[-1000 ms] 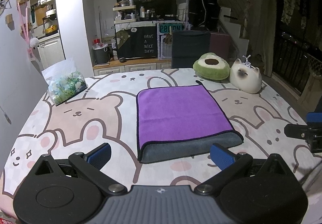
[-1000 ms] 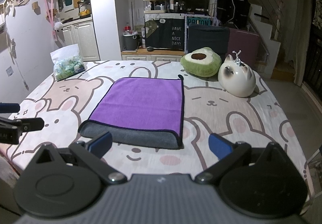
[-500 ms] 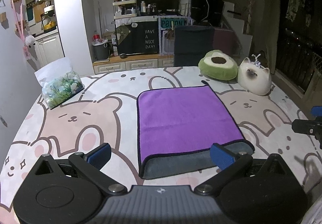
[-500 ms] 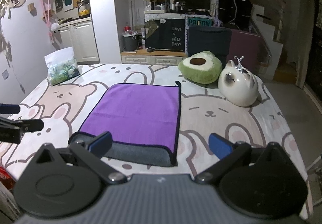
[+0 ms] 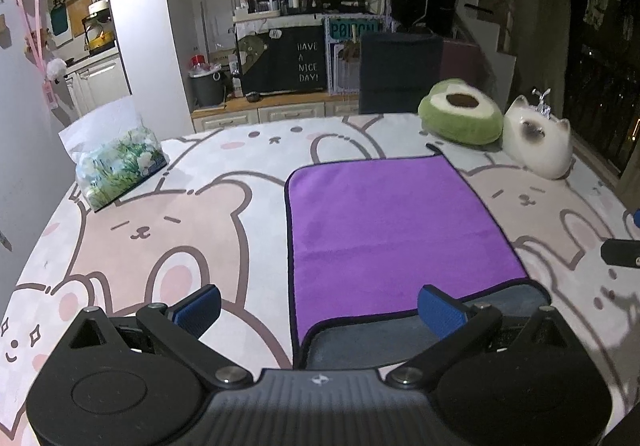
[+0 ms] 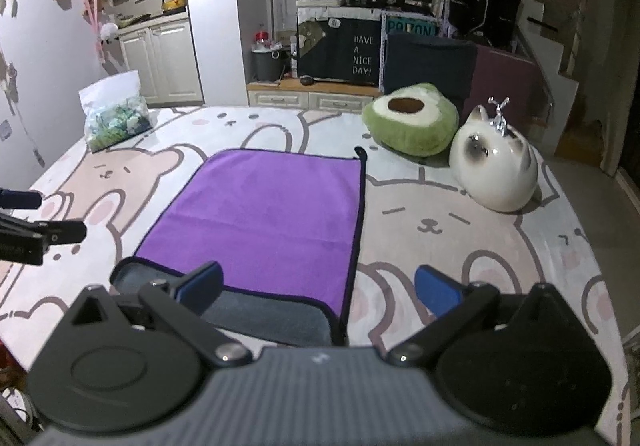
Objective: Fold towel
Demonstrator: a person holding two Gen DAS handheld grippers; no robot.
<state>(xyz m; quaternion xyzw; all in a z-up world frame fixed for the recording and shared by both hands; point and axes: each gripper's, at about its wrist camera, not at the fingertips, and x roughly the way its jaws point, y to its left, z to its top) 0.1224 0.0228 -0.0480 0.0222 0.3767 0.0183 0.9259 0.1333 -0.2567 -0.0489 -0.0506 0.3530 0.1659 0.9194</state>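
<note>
A purple towel [image 5: 392,230] with a grey underside lies folded on the table, its grey fold edge nearest me; it also shows in the right wrist view [image 6: 272,213]. My left gripper [image 5: 320,312] is open and empty, just above the towel's near left corner. My right gripper [image 6: 320,288] is open and empty, over the towel's near right corner. The right gripper shows at the right edge of the left wrist view [image 5: 622,252]; the left gripper shows at the left edge of the right wrist view [image 6: 36,234].
The table has a cartoon animal cloth [image 5: 160,230]. A bag of green and white contents [image 5: 116,161] stands at the far left. An avocado plush [image 5: 460,117] and a white cat figure [image 5: 538,141] sit at the far right. A dark chair [image 5: 400,73] stands behind the table.
Both grippers have moved forward and lower toward the towel's near edge. The towel now fills more of both views. Both stay open.
</note>
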